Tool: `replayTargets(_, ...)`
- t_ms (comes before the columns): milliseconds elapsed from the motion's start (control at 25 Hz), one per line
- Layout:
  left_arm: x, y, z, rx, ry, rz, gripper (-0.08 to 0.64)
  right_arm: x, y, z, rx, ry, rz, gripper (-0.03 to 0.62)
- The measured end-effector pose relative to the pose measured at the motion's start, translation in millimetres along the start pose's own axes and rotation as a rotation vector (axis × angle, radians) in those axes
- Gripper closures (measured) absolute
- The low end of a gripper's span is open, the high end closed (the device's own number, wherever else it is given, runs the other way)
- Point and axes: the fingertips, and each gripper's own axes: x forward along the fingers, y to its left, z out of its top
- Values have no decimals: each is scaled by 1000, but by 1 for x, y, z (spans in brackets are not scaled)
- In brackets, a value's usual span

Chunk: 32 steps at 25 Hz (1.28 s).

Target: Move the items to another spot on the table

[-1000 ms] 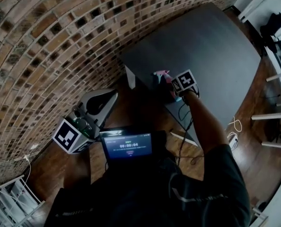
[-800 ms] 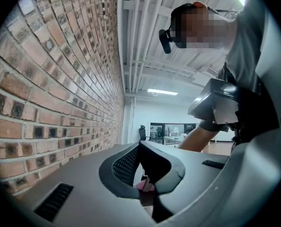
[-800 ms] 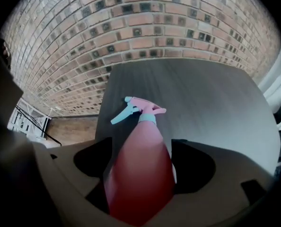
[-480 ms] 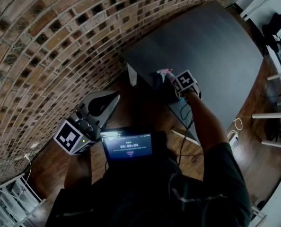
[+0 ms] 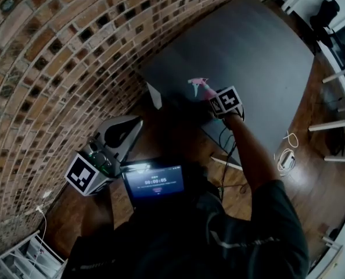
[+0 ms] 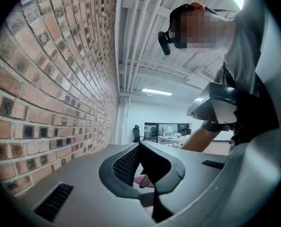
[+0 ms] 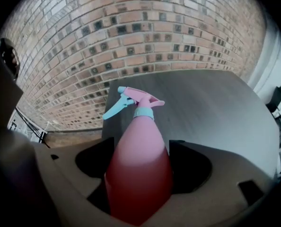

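Observation:
A pink spray bottle [image 7: 139,126] with a light-blue trigger and collar lies between the jaws of my right gripper [image 7: 140,161], base toward the camera and spray head pointing away over the dark grey table [image 7: 211,93]. The jaws have just been closing and both sit against the bottle's sides. In the head view the right gripper [image 5: 212,100] hangs at the table's near edge, with the bottle's head [image 5: 197,86] poking out beyond the marker cube. My left gripper [image 5: 136,122] is held off the table beside the brick wall, jaws together and empty [image 6: 150,170].
A brick wall [image 5: 62,45] runs along the table's left side. The table [image 5: 248,45] stretches away to the upper right. A lit tablet [image 5: 154,182] hangs at the person's chest. White furniture legs [image 5: 335,124] and a cable [image 5: 286,156] are on the wooden floor at right.
The right gripper shifted slightly with the bottle, whose pink spray head now shows more plainly past the marker cube. The left gripper stayed almost where it was.

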Motion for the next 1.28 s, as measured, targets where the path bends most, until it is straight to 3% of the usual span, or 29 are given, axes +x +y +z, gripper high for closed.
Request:
replayTargets(200, 17, -10, 2, -41, -42, -41, 563, -51, 18, 10, 63, -180, 33, 216)
replayTargets(400, 60, -45, -2, -29, -44, -199, 564, -123, 8, -13, 106, -306, -30, 216)
replayTargets(600, 83, -76, -1, -61, -63, -278, 563, -181, 5, -33, 133, -415, -86, 216)
replayTargets(960, 116, -165, -4, -89, -73, -403, 563, -251, -18, -114, 187, -507, -156, 216)
replayTargets(1280, 160, -288, -4, -71, -42, -463, 563, -327, -49, -214, 199, -573, -184, 216)
